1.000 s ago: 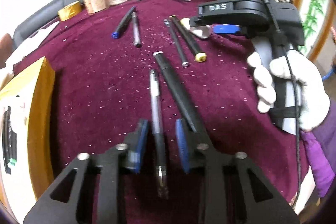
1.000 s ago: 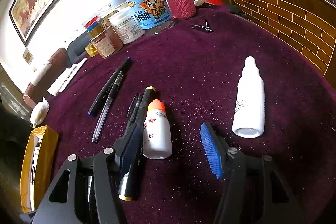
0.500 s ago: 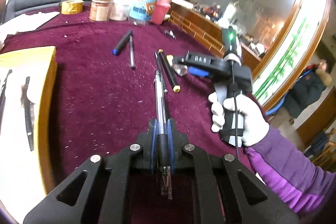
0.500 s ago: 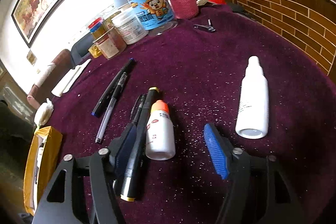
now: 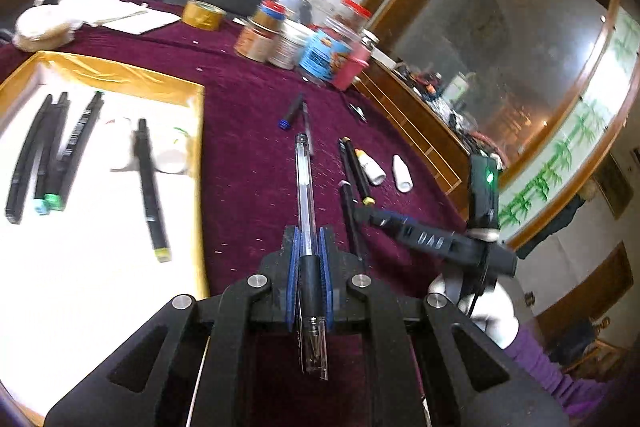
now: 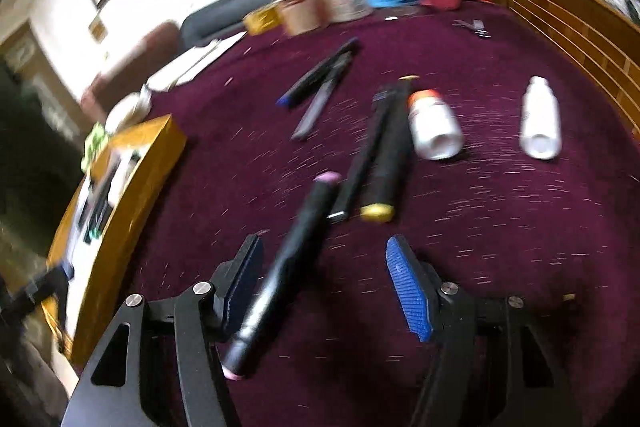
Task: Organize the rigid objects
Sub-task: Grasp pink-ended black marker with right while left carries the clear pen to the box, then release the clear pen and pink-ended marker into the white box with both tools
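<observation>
My left gripper (image 5: pixel 308 247) is shut on a clear pen with a black grip (image 5: pixel 305 195) and holds it above the purple cloth, beside the gold-edged tray (image 5: pixel 198 163). The tray holds several black markers (image 5: pixel 150 187). My right gripper (image 6: pixel 324 267) is open over a black marker with pink ends (image 6: pixel 288 267), which lies between its fingers. Beyond it lie a yellow-ended marker (image 6: pixel 390 155), a thin black pen (image 6: pixel 362 155), two more pens (image 6: pixel 320 83), an orange-capped white bottle (image 6: pixel 434 125) and a white bottle (image 6: pixel 540 121).
Jars, a blue tub and a pink cup (image 5: pixel 320 47) stand at the table's far edge with a tape roll (image 5: pixel 202 15). Nail clippers (image 6: pixel 474 27) lie near the wooden ledge (image 6: pixel 580 27). The right gripper also shows in the left wrist view (image 5: pixel 436 239).
My left gripper closed on the clear pen, lifted it and swung left toward the tray. My right gripper pulled back from the orange-capped bottle and now straddles the pink-ended marker.
</observation>
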### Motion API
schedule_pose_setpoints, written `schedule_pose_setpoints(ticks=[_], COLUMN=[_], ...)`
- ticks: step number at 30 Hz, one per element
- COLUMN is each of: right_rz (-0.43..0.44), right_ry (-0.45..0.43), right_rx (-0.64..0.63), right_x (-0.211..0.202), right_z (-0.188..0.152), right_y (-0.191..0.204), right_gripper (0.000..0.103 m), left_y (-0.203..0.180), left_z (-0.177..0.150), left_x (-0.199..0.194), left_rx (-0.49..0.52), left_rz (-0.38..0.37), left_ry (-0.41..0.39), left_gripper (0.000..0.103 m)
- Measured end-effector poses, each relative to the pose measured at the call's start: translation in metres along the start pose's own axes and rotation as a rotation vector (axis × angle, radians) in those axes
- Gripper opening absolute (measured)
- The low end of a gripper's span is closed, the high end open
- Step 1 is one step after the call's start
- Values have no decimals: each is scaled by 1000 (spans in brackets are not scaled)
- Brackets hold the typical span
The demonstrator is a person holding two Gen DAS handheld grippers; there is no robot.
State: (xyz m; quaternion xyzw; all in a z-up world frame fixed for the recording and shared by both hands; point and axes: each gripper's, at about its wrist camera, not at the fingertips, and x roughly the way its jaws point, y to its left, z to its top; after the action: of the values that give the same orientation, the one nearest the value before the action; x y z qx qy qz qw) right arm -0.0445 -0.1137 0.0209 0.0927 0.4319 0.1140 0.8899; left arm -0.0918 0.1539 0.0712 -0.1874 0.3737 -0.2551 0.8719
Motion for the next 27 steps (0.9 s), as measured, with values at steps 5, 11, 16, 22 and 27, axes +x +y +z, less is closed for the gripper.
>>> schedule_pose_setpoints(ticks=[5, 11, 16, 22, 27], right_rz=[-93, -171, 1, 186, 319], right_ry=[33, 48, 58, 67, 96], right_rx=[-86, -108, -9, 32, 28], right_x=[21, 25, 13, -2, -4], right_z=[-2, 1, -1, 4, 16], right_y=[31, 31, 21, 39, 74], right_gripper=[53, 13, 13, 13, 13], left_y=[25, 72, 103, 133, 163], left_z=[2, 4, 11, 30, 53], left_x=[-22, -40, -47, -59, -45], left_rx=[-48, -147, -197, -207, -201], left_rz=[46, 159, 261, 366, 463], left_ry=[-44, -48, -24, -15, 38], left_gripper=[8, 8, 8, 8, 8])
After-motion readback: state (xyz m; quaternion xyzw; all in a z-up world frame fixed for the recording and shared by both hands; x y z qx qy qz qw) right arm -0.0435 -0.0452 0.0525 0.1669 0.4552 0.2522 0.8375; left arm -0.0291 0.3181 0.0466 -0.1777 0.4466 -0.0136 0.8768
